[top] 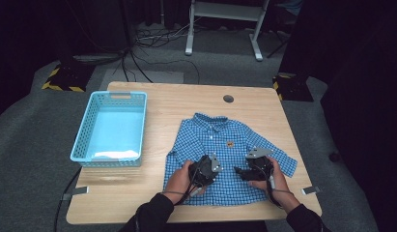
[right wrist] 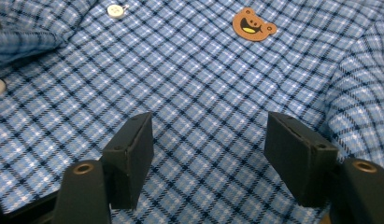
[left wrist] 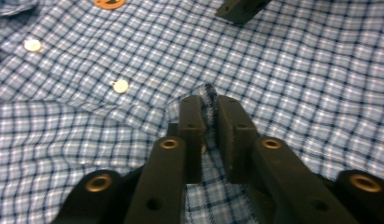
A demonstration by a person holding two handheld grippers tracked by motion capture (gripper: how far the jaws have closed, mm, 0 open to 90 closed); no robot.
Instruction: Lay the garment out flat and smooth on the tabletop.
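Presently: blue checked shirt (top: 225, 154) flat on bench (top: 186, 101), lower right of centre. Left claw (left wrist: 208, 119) pinching a shirt fold; right claw (right wrist: 208, 154) spread above fabric. Blue basket (top: 111, 128) upper left.

Blue-and-white check with dark navy lines all over the shirt (top: 225, 145), white buttons (left wrist: 120, 86) down the front, and an orange-brown bear patch (right wrist: 253, 24) with a yellow mouth. Pale turquoise basket (top: 83, 131) on a light wood table (top: 123, 193). Both grippers, left (left wrist: 207, 122) and right (right wrist: 208, 156), are black.
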